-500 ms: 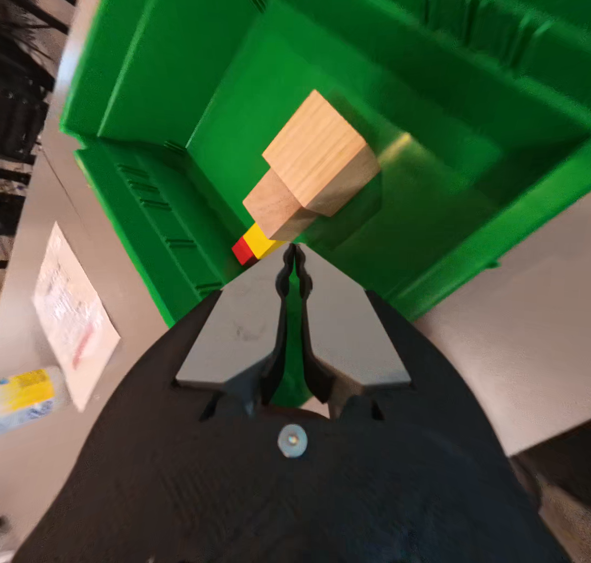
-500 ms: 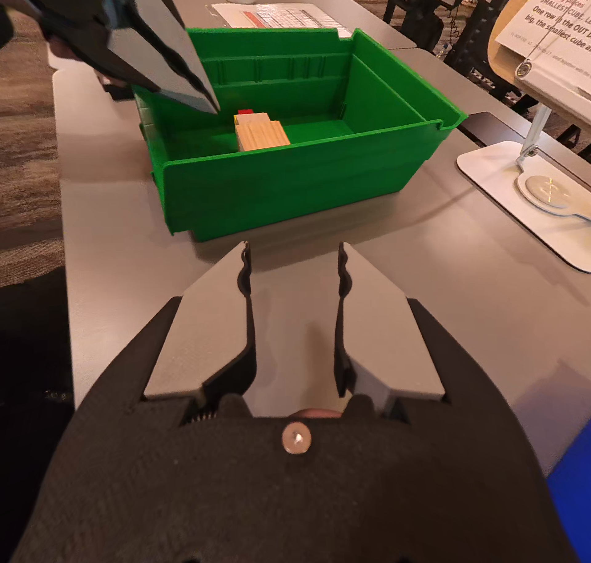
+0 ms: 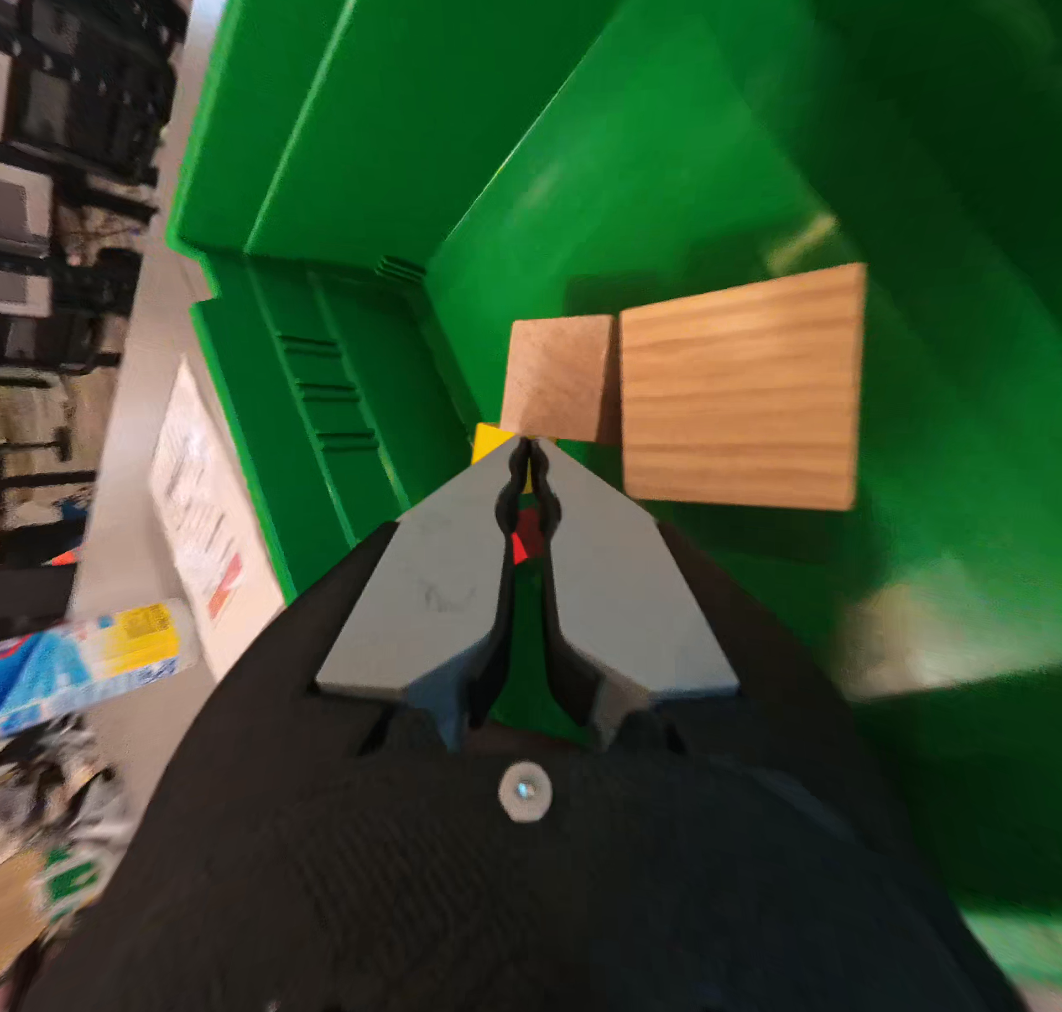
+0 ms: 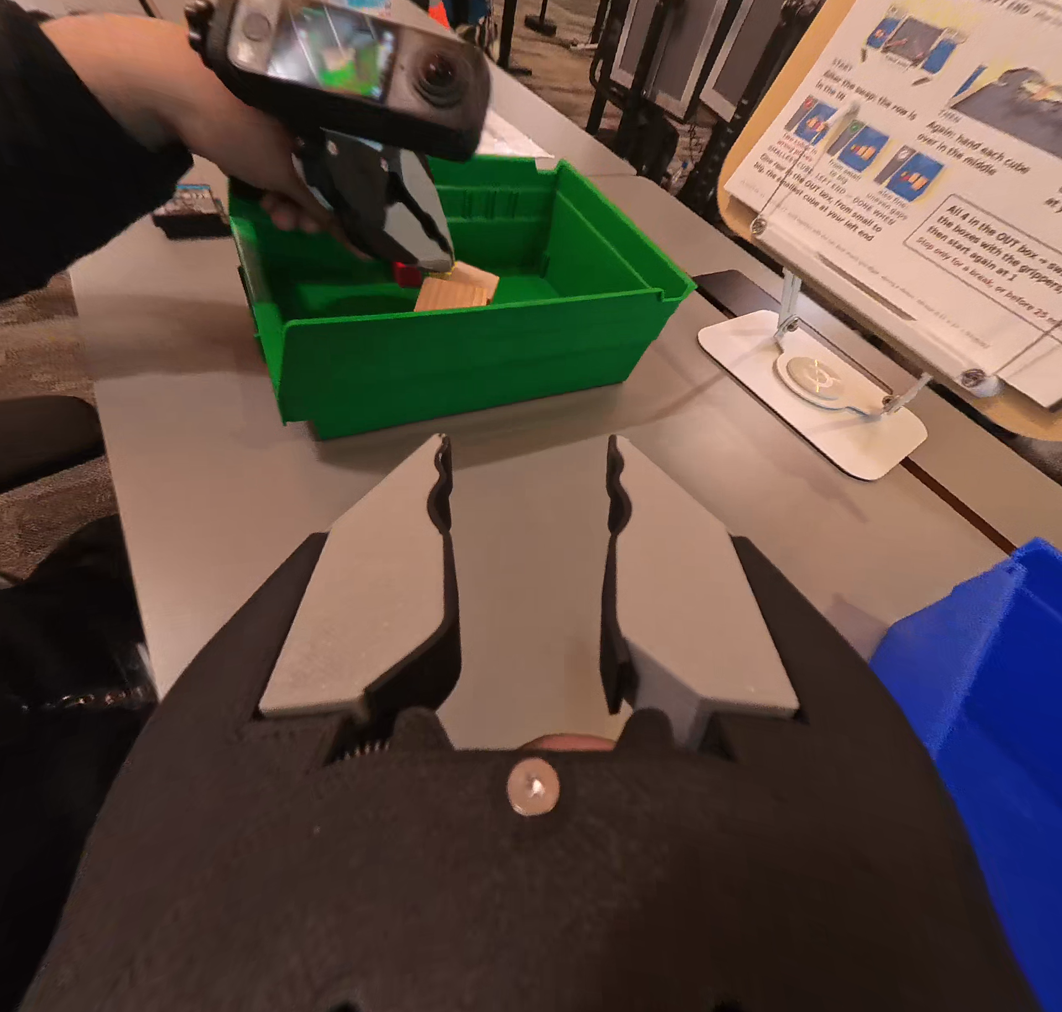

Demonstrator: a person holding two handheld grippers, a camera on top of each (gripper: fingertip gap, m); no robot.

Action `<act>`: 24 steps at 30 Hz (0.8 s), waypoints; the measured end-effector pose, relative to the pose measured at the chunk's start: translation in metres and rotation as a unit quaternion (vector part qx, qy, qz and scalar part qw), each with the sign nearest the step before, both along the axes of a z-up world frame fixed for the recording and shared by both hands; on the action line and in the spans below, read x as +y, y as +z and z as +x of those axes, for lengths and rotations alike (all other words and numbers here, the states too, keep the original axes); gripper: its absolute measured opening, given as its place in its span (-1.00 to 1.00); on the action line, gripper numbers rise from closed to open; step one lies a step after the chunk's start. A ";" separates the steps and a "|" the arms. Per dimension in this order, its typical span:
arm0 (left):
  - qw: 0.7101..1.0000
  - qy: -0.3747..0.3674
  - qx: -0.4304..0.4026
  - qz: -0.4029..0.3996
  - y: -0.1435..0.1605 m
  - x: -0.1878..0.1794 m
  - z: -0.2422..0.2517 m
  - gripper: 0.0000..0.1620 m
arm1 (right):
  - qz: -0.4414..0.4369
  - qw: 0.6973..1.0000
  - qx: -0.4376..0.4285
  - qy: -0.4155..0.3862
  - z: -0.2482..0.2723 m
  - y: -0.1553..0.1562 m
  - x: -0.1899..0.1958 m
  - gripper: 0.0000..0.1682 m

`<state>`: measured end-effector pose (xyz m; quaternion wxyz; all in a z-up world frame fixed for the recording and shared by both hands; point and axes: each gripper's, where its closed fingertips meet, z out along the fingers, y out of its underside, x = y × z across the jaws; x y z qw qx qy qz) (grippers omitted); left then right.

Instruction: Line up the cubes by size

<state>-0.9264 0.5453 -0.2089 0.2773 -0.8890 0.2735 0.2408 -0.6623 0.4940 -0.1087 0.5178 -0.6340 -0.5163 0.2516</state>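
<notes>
The left gripper (image 3: 528,455), tips pressed together, has been lowered into the green bin (image 3: 356,122) above the red cube (image 3: 526,536); the right gripper (image 4: 526,455) is held agape.

Grey table (image 4: 528,524): green bin (image 4: 460,352), blue bin (image 4: 988,697), white stand base (image 4: 804,404) on it.

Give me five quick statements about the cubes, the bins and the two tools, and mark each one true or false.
1. All the cubes sit inside the green bin. True.
2. The right tool is shut on a cube. False: it is open and empty, above the table.
3. The left tool is shut, its tips over the yellow cube. True.
4. The red cube is the biggest. False: the large wooden cube is.
5. The blue bin holds the medium wooden cube. False: that cube is in the green bin.
</notes>
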 end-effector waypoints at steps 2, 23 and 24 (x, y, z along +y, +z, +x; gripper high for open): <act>0.998 -0.028 -0.047 0.001 0.008 -0.010 0.017 -1.00 | 0.006 1.000 0.004 -0.004 0.009 0.006 -0.003 -0.38; 0.977 -0.156 -0.116 -0.081 0.012 -0.024 0.040 -0.51 | -0.068 0.996 -0.027 0.048 0.006 0.019 -0.011 -0.22; 0.971 -0.191 -0.117 -0.086 0.014 -0.026 0.047 -0.52 | -0.081 0.994 -0.023 0.068 0.003 0.018 -0.014 -0.21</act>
